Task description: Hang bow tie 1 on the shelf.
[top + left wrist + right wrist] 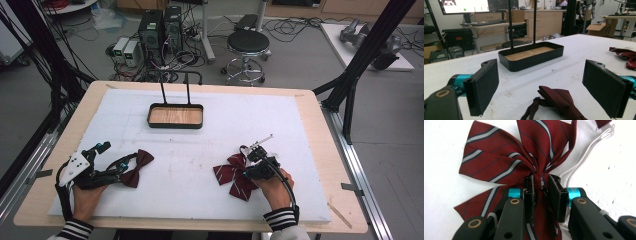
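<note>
A dark red bow tie with grey stripes [231,175] lies on the white mat at the front right. My right gripper [251,161] is shut on its centre knot; in the right gripper view the two pads [531,192] pinch the knot of the bow [499,165] from both sides. A white elastic strap [586,152] trails from it. At the front left lies a plain maroon bow tie [137,167]. My left gripper [117,155] stands open just before it, and in the left gripper view the tie [559,100] lies low between the wide-apart jaws, untouched.
A black tray [176,125] with a wooden floor and two upright posts stands at the back middle of the white mat [225,100], seen also as the tray [536,60] ahead of the left gripper. A stool [247,45] and computers stand beyond the table's far edge.
</note>
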{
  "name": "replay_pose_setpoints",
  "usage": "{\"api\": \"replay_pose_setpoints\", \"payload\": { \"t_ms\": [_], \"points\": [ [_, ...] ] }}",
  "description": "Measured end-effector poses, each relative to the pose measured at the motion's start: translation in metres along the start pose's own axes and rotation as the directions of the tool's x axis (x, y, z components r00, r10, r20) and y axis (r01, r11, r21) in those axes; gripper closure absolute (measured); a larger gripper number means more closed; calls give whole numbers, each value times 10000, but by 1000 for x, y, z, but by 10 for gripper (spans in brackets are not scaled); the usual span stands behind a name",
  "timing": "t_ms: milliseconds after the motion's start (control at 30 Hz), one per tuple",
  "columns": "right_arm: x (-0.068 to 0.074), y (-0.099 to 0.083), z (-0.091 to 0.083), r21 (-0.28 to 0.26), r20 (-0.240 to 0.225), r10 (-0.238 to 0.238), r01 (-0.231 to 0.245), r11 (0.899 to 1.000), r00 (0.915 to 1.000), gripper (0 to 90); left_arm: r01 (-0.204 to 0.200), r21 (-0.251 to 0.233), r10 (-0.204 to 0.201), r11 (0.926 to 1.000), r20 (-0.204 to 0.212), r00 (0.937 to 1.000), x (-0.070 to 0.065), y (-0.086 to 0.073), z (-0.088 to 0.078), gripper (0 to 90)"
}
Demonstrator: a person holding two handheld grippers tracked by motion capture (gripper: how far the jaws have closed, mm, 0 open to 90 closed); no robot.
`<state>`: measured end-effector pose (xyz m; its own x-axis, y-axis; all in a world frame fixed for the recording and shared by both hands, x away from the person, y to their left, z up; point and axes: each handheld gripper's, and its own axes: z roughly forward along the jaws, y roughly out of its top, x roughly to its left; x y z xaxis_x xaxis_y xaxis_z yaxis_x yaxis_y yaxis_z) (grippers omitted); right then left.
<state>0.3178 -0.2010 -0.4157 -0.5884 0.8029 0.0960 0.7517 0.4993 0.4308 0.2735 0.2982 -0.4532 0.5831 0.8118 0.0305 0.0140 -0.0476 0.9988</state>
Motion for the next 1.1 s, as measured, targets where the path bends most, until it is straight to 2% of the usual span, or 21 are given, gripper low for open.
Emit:
{"api": "replay_pose_setpoints", "payload": {
  "t_ms": [233,267,367,500,633,767,800,967,1000,1033,1067,1100],
  "points": [
    [0,0,-3,-345,-95,-68,64,9994,9999,757,0,4,0,10000,-3,10000,0,0,0,142],
    [0,0,-4,-550,-64,-242,238,9982,9997,757,-2,3,2,10000,-2,10000,0,0,0,142],
    [1,0,-6,-702,-42,-333,330,9970,9994,757,-2,3,2,10000,-1,10000,0,0,0,142],
    [2,1,-8,-908,-37,-318,313,9954,9995,757,0,2,0,10000,-2,10000,0,0,0,142],
    [4,1,-12,-1505,129,-520,533,9872,9986,757,-4,7,4,10000,-4,10000,0,0,0,142],
    [6,1,-17,-2081,189,-594,620,9761,9981,757,-4,8,4,10000,-6,10000,0,0,0,142],
    [6,1,-17,-2081,189,-594,620,9761,9981,757,-7,8,7,10000,-8,10000,0,0,0,142],
    [9,1,-25,-2982,715,-899,1073,9485,9934,757,-12,10,12,10000,-8,10000,0,0,0,142],
    [9,1,-25,-2982,715,-899,1073,9485,9934,757,-12,9,12,10000,-9,10000,0,0,0,142],
    [10,1,-26,-3143,792,-948,1151,9423,9923,757,-11,9,11,10000,-6,10000,0,0,0,142],
    [11,1,-29,-3534,866,-984,1229,9274,9914,757,-10,8,10,10000,-8,10000,0,0,0,142],
    [11,1,-29,-3534,866,-984,1229,9274,9914,757,-13,11,13,10000,-8,10000,0,0,0,142]
  ]
}}
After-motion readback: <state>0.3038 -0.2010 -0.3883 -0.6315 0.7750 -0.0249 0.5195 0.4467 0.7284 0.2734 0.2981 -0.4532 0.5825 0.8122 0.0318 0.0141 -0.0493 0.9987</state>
